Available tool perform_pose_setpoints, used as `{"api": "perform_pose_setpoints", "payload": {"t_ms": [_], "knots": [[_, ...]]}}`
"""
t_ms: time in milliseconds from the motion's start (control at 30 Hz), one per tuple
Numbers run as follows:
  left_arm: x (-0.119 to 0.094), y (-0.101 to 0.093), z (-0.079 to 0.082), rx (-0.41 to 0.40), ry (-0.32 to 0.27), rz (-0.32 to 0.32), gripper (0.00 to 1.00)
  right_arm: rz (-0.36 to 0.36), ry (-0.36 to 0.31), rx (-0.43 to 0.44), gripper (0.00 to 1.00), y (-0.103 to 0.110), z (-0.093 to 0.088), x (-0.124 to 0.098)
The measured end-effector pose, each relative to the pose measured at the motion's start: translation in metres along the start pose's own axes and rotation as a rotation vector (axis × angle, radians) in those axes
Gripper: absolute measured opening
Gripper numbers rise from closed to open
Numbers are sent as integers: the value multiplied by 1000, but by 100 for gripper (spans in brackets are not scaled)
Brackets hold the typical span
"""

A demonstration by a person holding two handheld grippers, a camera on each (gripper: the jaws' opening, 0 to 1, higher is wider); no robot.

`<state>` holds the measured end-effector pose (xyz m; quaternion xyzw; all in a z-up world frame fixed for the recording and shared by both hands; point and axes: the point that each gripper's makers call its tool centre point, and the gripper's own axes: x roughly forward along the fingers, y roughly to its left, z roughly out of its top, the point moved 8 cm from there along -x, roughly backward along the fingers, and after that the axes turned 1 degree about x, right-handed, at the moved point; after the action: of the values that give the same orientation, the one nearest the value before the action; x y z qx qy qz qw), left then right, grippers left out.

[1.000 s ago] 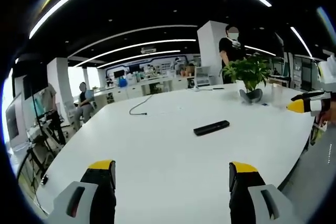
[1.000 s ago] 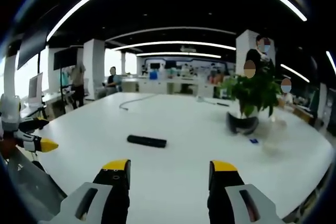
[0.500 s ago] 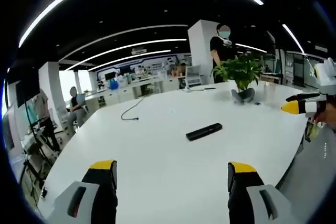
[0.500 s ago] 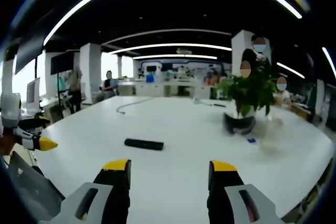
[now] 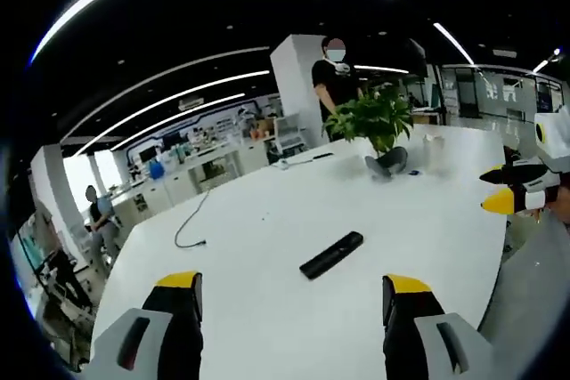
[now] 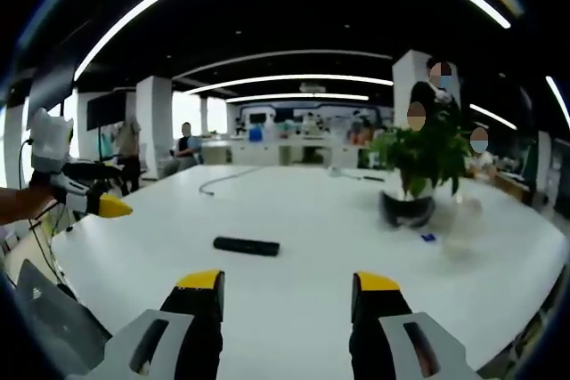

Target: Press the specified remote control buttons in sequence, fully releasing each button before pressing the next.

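A black remote control (image 5: 331, 254) is seen on a white counter (image 6: 338, 220), both grippers' jaws held wide and empty, so mis-pressed buttons are risked.

Smooth, faintly glossy white counter (image 5: 267, 246); matt black plastic remote (image 5: 331, 254); yellow-tipped grey plastic tongs (image 6: 287, 287).

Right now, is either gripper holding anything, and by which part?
Nothing is held. The left gripper and right gripper are both open and empty; the remote control lies untouched on the table.
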<state>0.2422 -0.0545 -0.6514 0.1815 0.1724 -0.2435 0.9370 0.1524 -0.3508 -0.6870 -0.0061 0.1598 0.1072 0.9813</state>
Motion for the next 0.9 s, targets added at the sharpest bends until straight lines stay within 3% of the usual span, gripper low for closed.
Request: {"api": "perform_pose_setpoints", "payload": {"t_ms": [300, 500, 667, 900], "knots": [[46, 3, 17, 74, 47, -118, 82, 6, 29, -17, 55, 1, -3, 2], [79, 6, 19, 108, 152, -232, 77, 6, 47, -22, 55, 1, -4, 4], [101, 8, 23, 117, 201, -305, 73, 4, 59, -25, 54, 1, -6, 6], [131, -1, 18, 140, 318, -467, 64, 0, 74, -30, 54, 1, -7, 7]]}}
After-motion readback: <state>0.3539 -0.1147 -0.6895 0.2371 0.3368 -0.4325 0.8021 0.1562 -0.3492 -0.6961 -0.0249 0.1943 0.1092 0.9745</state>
